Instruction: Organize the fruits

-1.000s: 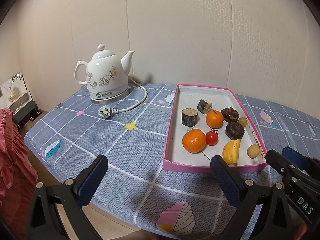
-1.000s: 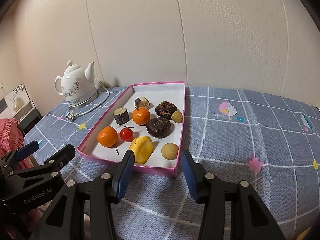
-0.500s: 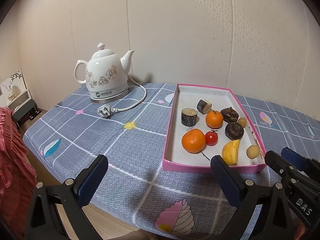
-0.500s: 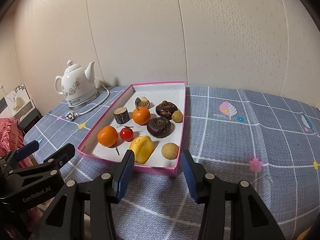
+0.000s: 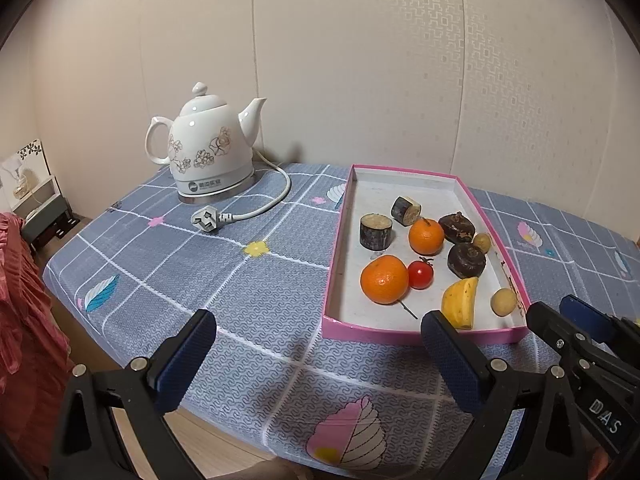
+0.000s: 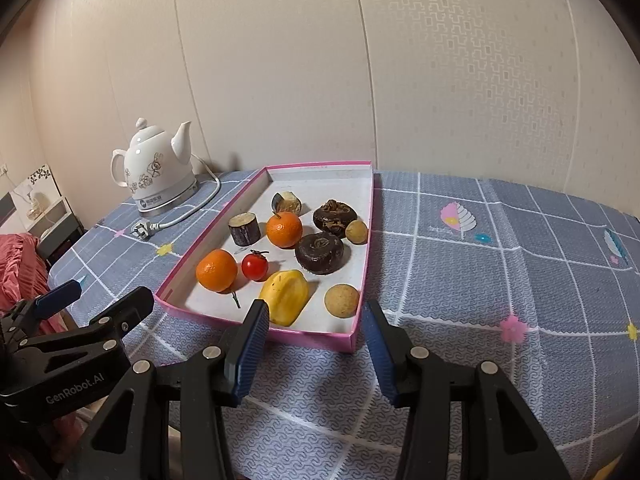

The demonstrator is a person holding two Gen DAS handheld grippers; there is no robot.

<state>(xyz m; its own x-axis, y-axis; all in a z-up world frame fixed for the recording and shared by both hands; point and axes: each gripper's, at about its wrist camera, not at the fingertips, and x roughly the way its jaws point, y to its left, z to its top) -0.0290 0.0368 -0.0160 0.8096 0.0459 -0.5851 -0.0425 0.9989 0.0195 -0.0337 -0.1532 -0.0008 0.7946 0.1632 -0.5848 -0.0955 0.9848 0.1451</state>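
Left wrist view
Left gripper [image 5: 318,354]: fingers wide apart, holding nothing, above the surface [image 5: 248,292] edge, short of the tray.
Tray [image 5: 338,248]: pink-rimmed, on the surface, right of the kettle [image 5: 206,150].
Fruits: all inside the tray; large orange [image 5: 384,279] touching the tomato [image 5: 420,275]; banana piece [image 5: 460,303] at the tray's near wall.
Plug [image 5: 206,218]: on the surface between kettle and tray.

Right wrist view
Right gripper [image 6: 312,342]: fingers partly open, empty, just short of the tray's [image 6: 362,280] near wall.
Fruits: banana piece [image 6: 286,296] and a round tan fruit [image 6: 341,300] nearest the fingers; second orange [image 6: 284,229] mid-tray.
Left gripper [image 6: 96,300]: left of the tray.
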